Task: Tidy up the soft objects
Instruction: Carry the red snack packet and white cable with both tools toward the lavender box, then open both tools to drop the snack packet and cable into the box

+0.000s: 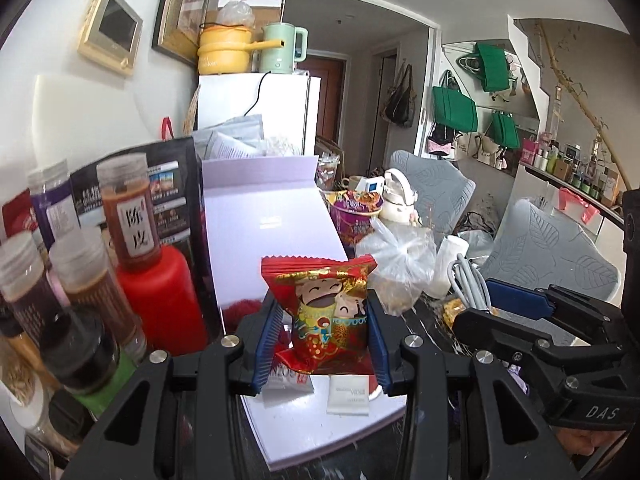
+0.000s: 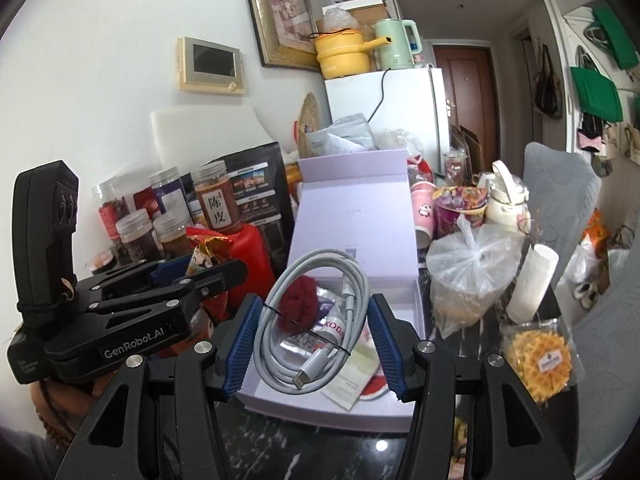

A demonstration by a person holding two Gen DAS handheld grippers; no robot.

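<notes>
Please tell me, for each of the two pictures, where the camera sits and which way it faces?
Left wrist view: sits on the left gripper, faces along its jaws over the open lilac box toward the white fridge; jaws shut on a red snack packet; the right gripper shows at right.
Right wrist view: sits on the right gripper, same direction; jaws grip a coiled white cable; the left gripper shows at left.
Shared: box, fridge, red bottle.
</notes>
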